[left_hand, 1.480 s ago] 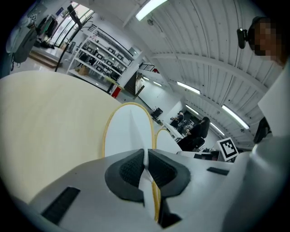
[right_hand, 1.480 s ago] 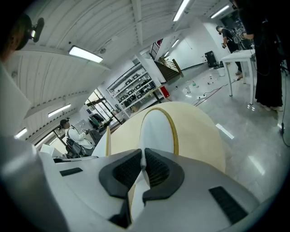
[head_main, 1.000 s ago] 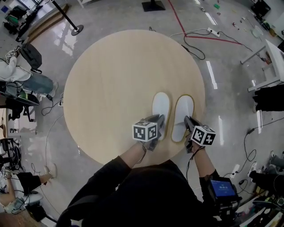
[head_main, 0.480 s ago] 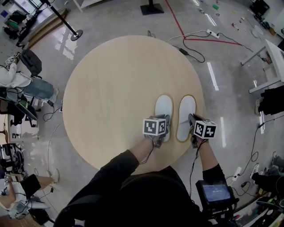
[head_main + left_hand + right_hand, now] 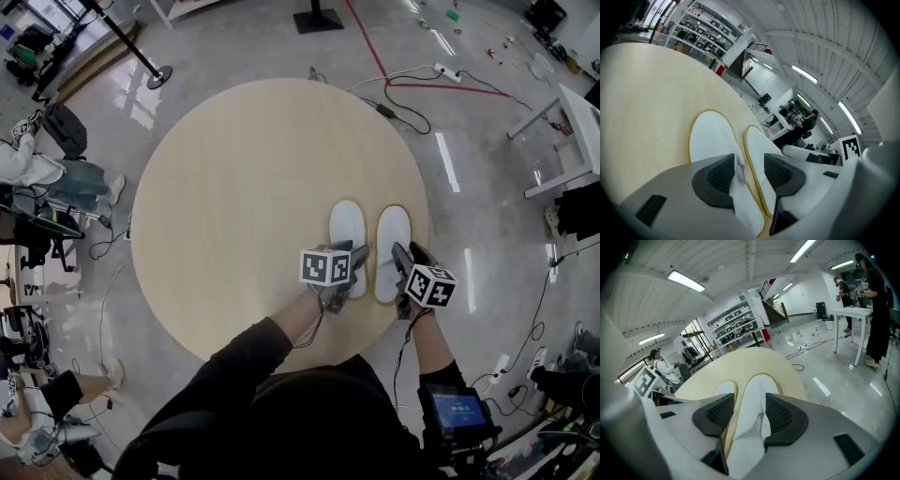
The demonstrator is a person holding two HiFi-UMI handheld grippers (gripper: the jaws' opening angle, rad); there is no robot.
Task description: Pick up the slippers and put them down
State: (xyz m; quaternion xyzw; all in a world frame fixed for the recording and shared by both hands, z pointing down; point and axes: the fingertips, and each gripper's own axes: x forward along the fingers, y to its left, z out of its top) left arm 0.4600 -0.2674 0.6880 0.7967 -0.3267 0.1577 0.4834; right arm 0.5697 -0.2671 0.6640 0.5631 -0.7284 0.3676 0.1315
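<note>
Two white slippers with yellow edging lie side by side, flat on the round wooden table [image 5: 234,187], toes pointing away. My left gripper [image 5: 353,265] is at the heel of the left slipper [image 5: 346,225]. Its jaws are opening, and the left slipper's [image 5: 710,140] heel edge stands loose between them in the left gripper view [image 5: 749,171]. My right gripper [image 5: 403,262] is at the heel of the right slipper [image 5: 393,230]. Its jaws are opening too, either side of the right slipper's [image 5: 757,394] heel in the right gripper view [image 5: 749,416].
The slippers' heels lie close to the table's near right edge. On the floor around are cables [image 5: 412,94], a stanchion base [image 5: 157,70], a white table [image 5: 572,122] at the right and seated people [image 5: 37,164] at the left.
Both grippers stay at the slippers' heels, each shifted a little across the table. The slippers lie in about the same place. The head view is too small to show the jaws parting.
</note>
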